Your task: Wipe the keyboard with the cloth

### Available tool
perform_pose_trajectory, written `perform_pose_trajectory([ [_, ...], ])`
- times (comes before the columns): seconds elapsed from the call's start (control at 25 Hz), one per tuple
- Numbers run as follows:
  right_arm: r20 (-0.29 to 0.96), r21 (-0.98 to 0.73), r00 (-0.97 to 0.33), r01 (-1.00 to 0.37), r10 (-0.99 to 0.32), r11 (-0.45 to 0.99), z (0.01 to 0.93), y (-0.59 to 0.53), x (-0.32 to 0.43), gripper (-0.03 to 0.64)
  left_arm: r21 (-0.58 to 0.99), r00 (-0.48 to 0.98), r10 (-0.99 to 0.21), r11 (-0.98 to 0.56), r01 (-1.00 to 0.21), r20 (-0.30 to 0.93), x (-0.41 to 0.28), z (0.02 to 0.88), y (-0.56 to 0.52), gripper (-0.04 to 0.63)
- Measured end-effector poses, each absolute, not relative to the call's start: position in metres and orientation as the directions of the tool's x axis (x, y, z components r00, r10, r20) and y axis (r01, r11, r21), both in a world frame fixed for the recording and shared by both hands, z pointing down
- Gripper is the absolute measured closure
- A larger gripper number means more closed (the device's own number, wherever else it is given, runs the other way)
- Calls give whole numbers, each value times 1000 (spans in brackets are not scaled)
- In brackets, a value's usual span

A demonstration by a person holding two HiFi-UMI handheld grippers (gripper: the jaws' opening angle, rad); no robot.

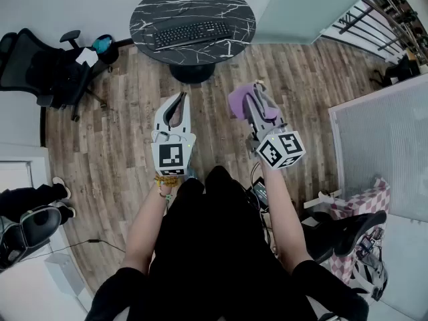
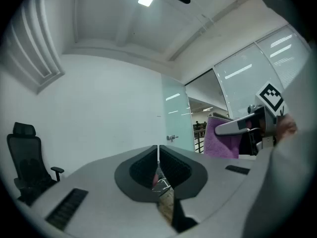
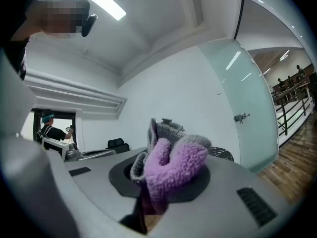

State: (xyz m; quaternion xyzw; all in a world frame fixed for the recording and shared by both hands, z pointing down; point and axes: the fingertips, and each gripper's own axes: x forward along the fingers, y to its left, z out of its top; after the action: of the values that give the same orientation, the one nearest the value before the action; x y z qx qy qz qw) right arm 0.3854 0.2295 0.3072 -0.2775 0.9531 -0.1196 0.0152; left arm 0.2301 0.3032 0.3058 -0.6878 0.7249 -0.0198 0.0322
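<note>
Purple fleece with a grey knitted backing, the cloth (image 1: 238, 103) is bunched into a soft wad and pinched between the jaws of the right gripper (image 1: 255, 107), which close on its folds. The left gripper (image 1: 176, 105) is held beside it at the same height. Its grey jaws meet tip to tip with only a thin seam between their ribbed black pads, and they hold nothing.

Both are held level above the floor (image 1: 120, 146), well apart from the table (image 1: 231, 5), with a stretch of grey-brown wood-grain planks between them and it. The tabletop is round, black stone-look with white veins, on a dark pedestal foot (image 1: 192, 73). The keyboard (image 1: 192, 34), black and flat, lies across the middle of the tabletop, slightly slanted, its left end nearer the near edge.

Left of the table stands a black mesh office chair (image 1: 43, 65) on castors, with something teal (image 1: 102, 43) and a white sheet (image 1: 87, 57) at its seat. Behind the table a pale frosted glass panel (image 1: 301, 5) meets the white wall. At the right are a white-framed mesh panel (image 1: 384, 136), a pink-and-white checked bag (image 1: 364, 202) and, further back, a dark railing (image 1: 358, 20). At the lower left another person's legs and shoes (image 1: 40, 194) show.
</note>
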Motion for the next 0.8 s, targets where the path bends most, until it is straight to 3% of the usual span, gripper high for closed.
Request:
perform_pose_trajectory([
  [0.8,257,-383,-851,-524,-457,760,414,-85,288,526,-138,-131,-980,110,-984,151,107,368,85,572],
])
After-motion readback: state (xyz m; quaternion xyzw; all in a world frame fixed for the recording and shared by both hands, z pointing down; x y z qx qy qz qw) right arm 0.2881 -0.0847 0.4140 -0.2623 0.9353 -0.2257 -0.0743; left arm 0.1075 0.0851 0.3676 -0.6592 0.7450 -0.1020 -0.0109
